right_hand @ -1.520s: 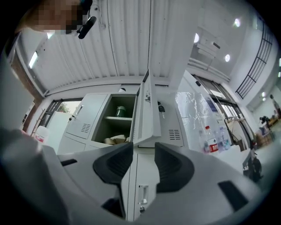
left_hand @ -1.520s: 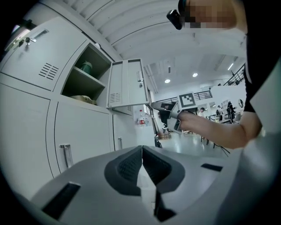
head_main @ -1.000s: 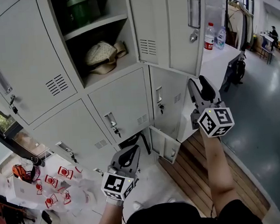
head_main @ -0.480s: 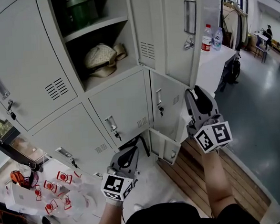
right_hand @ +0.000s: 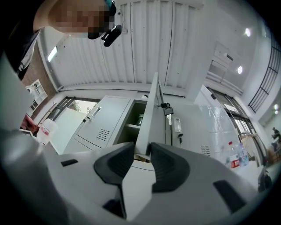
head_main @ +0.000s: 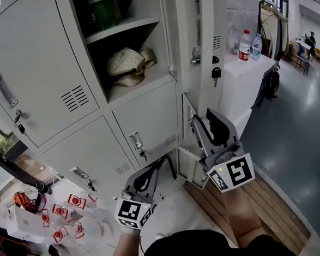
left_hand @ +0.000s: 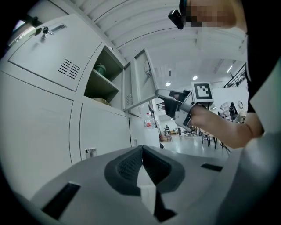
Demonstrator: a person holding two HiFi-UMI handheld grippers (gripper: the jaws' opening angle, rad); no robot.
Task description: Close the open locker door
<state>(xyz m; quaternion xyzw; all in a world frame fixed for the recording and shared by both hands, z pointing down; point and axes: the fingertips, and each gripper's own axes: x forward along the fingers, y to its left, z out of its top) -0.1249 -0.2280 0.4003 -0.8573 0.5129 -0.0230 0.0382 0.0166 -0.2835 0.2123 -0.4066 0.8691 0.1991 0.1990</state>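
Note:
The open locker door (head_main: 188, 29) of the grey locker bank stands out from its upper compartment, almost edge-on to me, with a key (head_main: 216, 66) hanging beyond its free edge. My right gripper (head_main: 203, 119) is at the door's lower free corner. In the right gripper view the door's edge (right_hand: 149, 114) runs up from between the jaws of my right gripper (right_hand: 142, 147), which have just been closing and now hold that edge. My left gripper (head_main: 157, 166) hangs low before the bottom lockers, its pads (left_hand: 131, 165) pressed together with nothing between them.
The open compartment holds a beige hat (head_main: 125, 64) and a green container (head_main: 102, 8). A small bottom locker door (head_main: 187, 169) hangs ajar. Bottles (head_main: 244, 45) stand on a white table at the right. Red-and-white packets (head_main: 67, 213) lie at the lower left.
The locker door has swung from wide open to nearly edge-on. My right gripper moved left and lower in the head view along with it. The left gripper shifted slightly.

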